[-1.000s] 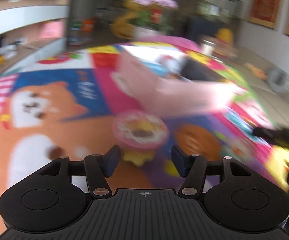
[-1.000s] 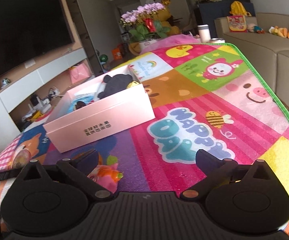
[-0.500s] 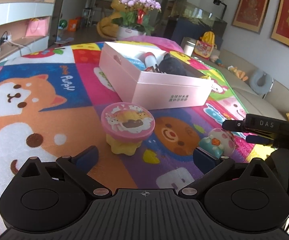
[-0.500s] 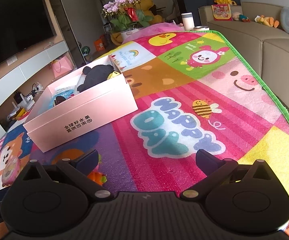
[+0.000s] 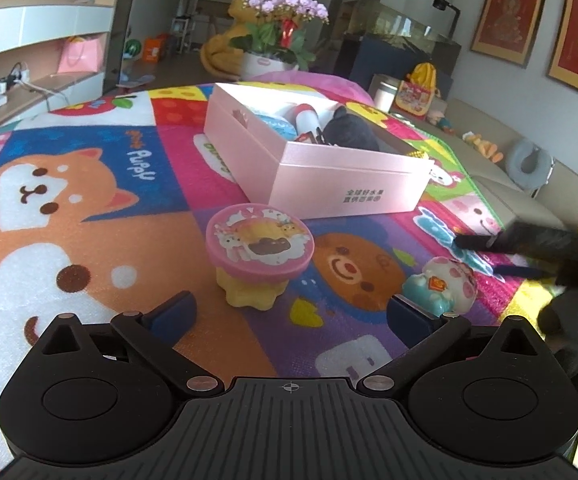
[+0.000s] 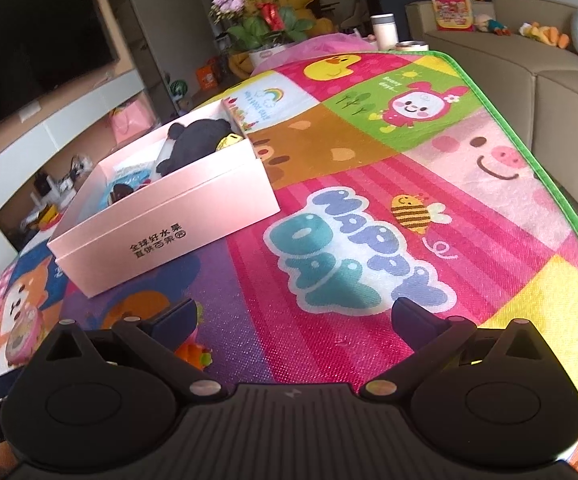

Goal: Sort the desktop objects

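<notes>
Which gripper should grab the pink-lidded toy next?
Probably left. The left gripper is open with the pink-lidded toy just ahead, roughly centred between its fingers. The right gripper sees it only at its far-left edge.

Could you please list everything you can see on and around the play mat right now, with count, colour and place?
play mat: one, multicoloured cartoon panels, under everything.
box: one, pink, open, mid-mat.
plush toy: one, black, inside the box.
other items: several, blue, white and red, in the box; too hidden to name.
cupcake toy: one, pink top on yellow base, on the mat before the box.
round toy: one, white, pink and teal, right of the cupcake toy.
flower pot: one, purple blooms, beyond the mat.
sofa: one, beige, right side.
left gripper: black, open, empty.
right gripper: black, open, empty.
</notes>
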`<action>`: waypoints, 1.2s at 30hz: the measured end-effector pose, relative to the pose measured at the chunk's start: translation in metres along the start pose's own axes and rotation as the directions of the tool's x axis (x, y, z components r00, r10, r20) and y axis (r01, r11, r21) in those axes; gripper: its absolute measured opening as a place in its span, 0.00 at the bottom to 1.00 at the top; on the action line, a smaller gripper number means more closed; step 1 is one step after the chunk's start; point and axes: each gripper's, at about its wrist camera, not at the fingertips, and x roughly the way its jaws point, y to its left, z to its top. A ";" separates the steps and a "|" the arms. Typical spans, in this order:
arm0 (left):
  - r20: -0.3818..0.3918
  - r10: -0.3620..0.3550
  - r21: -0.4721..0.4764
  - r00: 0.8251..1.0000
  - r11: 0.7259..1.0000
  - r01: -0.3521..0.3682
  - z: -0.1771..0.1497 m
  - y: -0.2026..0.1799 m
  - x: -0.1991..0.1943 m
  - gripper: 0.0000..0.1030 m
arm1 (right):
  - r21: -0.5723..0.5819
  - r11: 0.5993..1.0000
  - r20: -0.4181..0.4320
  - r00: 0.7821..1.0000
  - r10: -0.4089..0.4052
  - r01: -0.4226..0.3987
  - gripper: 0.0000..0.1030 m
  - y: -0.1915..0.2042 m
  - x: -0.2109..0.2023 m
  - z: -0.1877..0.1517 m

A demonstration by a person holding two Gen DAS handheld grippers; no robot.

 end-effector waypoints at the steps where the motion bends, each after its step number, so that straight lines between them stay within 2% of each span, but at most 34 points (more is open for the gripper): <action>1: -0.002 0.003 0.002 1.000 1.000 -0.003 0.000 0.000 -0.001 1.00 | -0.030 0.996 0.035 0.996 0.082 -0.081 1.00 0.000 -0.004 0.004; 2: -0.006 0.003 0.001 1.000 1.000 -0.003 0.000 0.000 -0.001 1.00 | -0.052 0.992 0.077 0.990 0.115 -0.112 1.00 0.003 -0.007 0.011; 4: -0.014 0.004 -0.016 1.000 1.000 -0.004 -0.001 0.001 -0.002 1.00 | -0.020 0.995 0.145 0.985 0.096 -0.095 1.00 0.007 -0.007 0.032; 5: -0.019 0.009 -0.018 1.000 1.000 -0.010 -0.001 -0.001 -0.003 1.00 | 0.021 0.994 0.145 0.984 0.102 -0.106 1.00 0.007 0.000 0.047; 7: -0.034 0.026 0.011 0.999 1.000 -0.026 -0.001 -0.006 -0.003 1.00 | 0.084 0.985 0.088 0.986 0.140 -0.148 1.00 0.006 0.026 0.073; 9: -0.047 0.053 0.046 0.998 0.998 -0.051 -0.002 -0.012 0.000 1.00 | 0.121 0.985 0.076 0.990 0.116 -0.124 1.00 0.008 0.051 0.087; 13: -0.044 0.085 0.079 0.995 0.993 -0.082 -0.004 -0.018 0.001 1.00 | 0.071 0.990 0.057 0.991 0.120 -0.124 1.00 0.024 0.084 0.090; 16: -0.036 0.081 0.067 0.996 0.995 -0.079 -0.005 -0.016 0.000 1.00 | 0.046 0.990 0.034 0.990 0.135 -0.137 1.00 0.035 0.087 0.082; 19: -0.030 0.071 0.052 0.997 0.996 -0.069 -0.005 -0.014 -0.002 1.00 | -0.002 0.965 -0.024 0.965 0.261 -0.261 1.00 0.037 0.081 0.080; 20: -0.029 0.070 0.051 0.997 0.996 -0.068 -0.005 -0.014 -0.002 1.00 | -0.002 0.964 -0.019 0.963 0.267 -0.267 1.00 0.035 0.074 0.079; 23: -0.025 0.066 0.046 0.997 0.997 -0.065 -0.005 -0.014 -0.003 1.00 | -0.070 0.977 0.041 0.978 0.205 -0.202 1.00 0.031 0.037 0.069; 26: -0.005 0.046 0.001 0.999 0.999 -0.046 -0.006 -0.008 -0.007 1.00 | -0.144 0.971 0.012 0.981 0.193 -0.190 1.00 0.028 0.001 0.045; 29: 0.034 0.077 -0.083 0.996 0.994 -0.074 -0.006 0.004 -0.013 1.00 | -0.265 0.955 0.012 0.990 0.142 -0.134 1.00 0.037 -0.028 0.005; 33: 0.076 0.115 -0.179 0.990 0.979 -0.100 -0.007 0.017 -0.023 1.00 | -0.391 0.917 0.010 0.996 0.086 -0.075 0.99 0.057 -0.035 -0.035; 35: 0.098 0.122 -0.204 0.988 0.974 -0.100 -0.008 0.020 -0.027 1.00 | -0.437 0.897 0.002 0.997 0.071 -0.063 0.90 0.069 -0.028 -0.044; 36: 0.107 0.124 -0.207 0.987 0.973 -0.100 -0.008 0.021 -0.029 1.00 | -0.456 0.889 -0.011 0.999 0.051 -0.051 0.88 0.074 -0.022 -0.046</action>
